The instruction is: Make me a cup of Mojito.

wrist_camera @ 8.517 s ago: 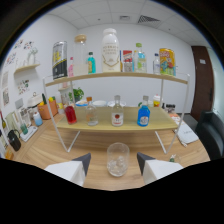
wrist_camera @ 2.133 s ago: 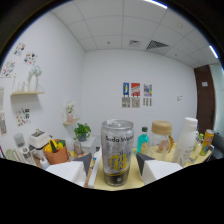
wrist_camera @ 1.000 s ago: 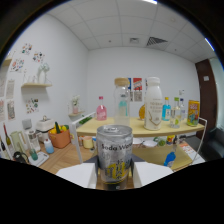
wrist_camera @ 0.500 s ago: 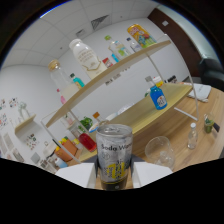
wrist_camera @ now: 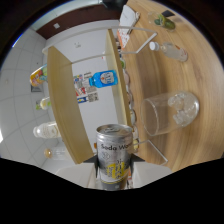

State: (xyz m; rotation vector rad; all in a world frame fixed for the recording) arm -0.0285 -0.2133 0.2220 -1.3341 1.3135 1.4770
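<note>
Gripper (wrist_camera: 114, 167) clamped on the soda water can (wrist_camera: 114, 156), both fingers pressing its sides, view rolled hard sideways so the can is tipped toward the glass (wrist_camera: 170, 114). Glass (ice in it) stands on the wooden table (wrist_camera: 200, 85) just ahead of the can. Blue bottle (wrist_camera: 103, 78) on the shelf (wrist_camera: 61, 107) beyond.

The gripper (wrist_camera: 114, 167) clamps a silver soda water can (wrist_camera: 114, 152), tipped sideways. Just ahead stands a clear glass with ice (wrist_camera: 170, 113) on the wooden tabletop (wrist_camera: 190, 80).
</note>
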